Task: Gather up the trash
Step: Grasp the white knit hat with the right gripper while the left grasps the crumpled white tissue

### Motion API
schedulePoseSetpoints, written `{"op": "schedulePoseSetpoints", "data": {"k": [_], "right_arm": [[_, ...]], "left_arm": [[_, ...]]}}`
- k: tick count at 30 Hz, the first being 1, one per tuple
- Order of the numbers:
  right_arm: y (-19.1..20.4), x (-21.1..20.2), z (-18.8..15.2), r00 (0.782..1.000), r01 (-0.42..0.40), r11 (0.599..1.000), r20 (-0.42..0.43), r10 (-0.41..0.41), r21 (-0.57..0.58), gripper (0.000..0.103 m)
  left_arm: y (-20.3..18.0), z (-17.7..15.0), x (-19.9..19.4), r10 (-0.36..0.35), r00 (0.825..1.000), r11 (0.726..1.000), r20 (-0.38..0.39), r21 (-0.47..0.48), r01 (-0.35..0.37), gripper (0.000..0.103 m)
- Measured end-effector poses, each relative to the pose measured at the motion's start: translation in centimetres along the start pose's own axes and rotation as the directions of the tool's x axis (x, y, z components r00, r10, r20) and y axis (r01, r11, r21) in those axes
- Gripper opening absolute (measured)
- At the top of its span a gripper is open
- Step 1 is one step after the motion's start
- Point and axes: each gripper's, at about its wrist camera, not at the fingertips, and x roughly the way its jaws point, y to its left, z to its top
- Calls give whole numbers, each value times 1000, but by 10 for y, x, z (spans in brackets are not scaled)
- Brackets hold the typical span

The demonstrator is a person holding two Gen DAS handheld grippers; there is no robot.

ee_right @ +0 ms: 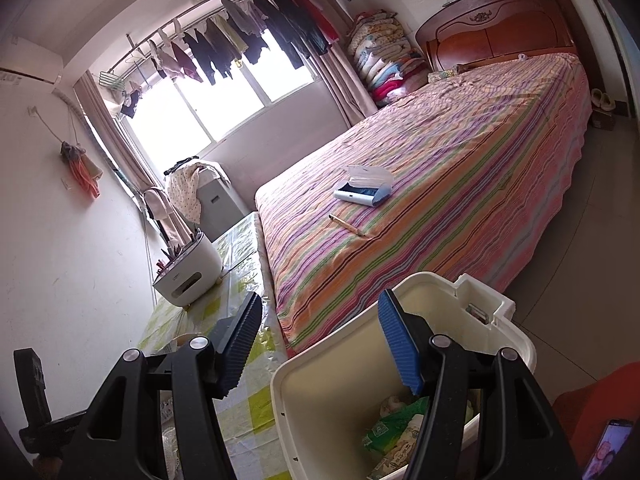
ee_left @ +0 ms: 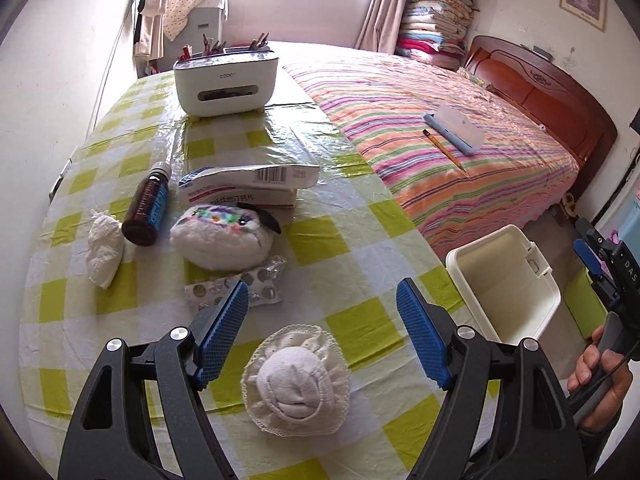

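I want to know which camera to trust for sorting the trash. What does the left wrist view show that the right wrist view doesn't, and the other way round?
Only the left wrist view shows the table items: a crumpled tissue, a brown bottle, a medicine box, an empty blister pack and a rolled white sock below the open left gripper.

Only the right wrist view shows wrappers lying inside the bin, and clothes hanging at the window.

Both show the white bin, the striped bed and the white organizer.
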Motion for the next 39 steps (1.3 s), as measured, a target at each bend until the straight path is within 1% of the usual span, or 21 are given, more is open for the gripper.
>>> {"op": "schedulePoseSetpoints", "data": {"k": [4,7,11,15,17,20,21,22,24,28,30,35,37,39], "right_arm": [[18,9,-6,999,-36,999,-33,35,-27,59],[32,15,-12,995,-79,995,-73,75,-57,59],[55,26,-24,981,-145,982,-144,127,-119,59],[82,35,-43,963,-207,959,-216,163,-195,59],[94,40,-53,947,-246,944,-260,186,-221,59],[109,48,-68,918,-308,925,-326,227,-223,59],[115,51,-72,907,-325,918,-350,235,-227,60],[121,53,-77,899,-337,912,-367,239,-234,63],[132,56,-88,887,-358,901,-390,246,-246,67],[154,59,-107,850,-417,872,-450,275,-256,68],[165,63,-117,827,-445,857,-486,283,-258,69],[193,72,-146,791,-477,823,-560,248,-308,70],[203,76,-157,784,-480,810,-579,224,-336,70],[211,79,-167,785,-473,800,-588,193,-369,70]], "left_arm": [[11,-2,-10,5,1000,1000,15,4,-5,75],[14,-3,-15,13,1000,1000,22,10,-13,76],[24,-5,-17,41,999,999,22,12,-41,76],[41,-8,-16,69,998,998,1,-15,-69,76],[50,-9,-16,82,997,996,-14,-28,-83,76],[64,-12,-15,109,994,993,-28,-46,-110,76],[69,-12,-15,117,993,992,-32,-53,-118,79],[74,-13,-15,125,991,990,-35,-61,-127,85],[82,-13,-16,143,989,986,-33,-79,-145,85],[98,-13,-16,163,985,981,-53,-96,-167,85],[107,-13,-16,174,983,977,-58,-112,-179,85],[129,-11,-14,197,976,966,-92,-152,-209,86],[138,-10,-13,208,972,960,-106,-169,-224,86],[146,-9,-13,213,970,955,-114,-187,-231,86]]}}
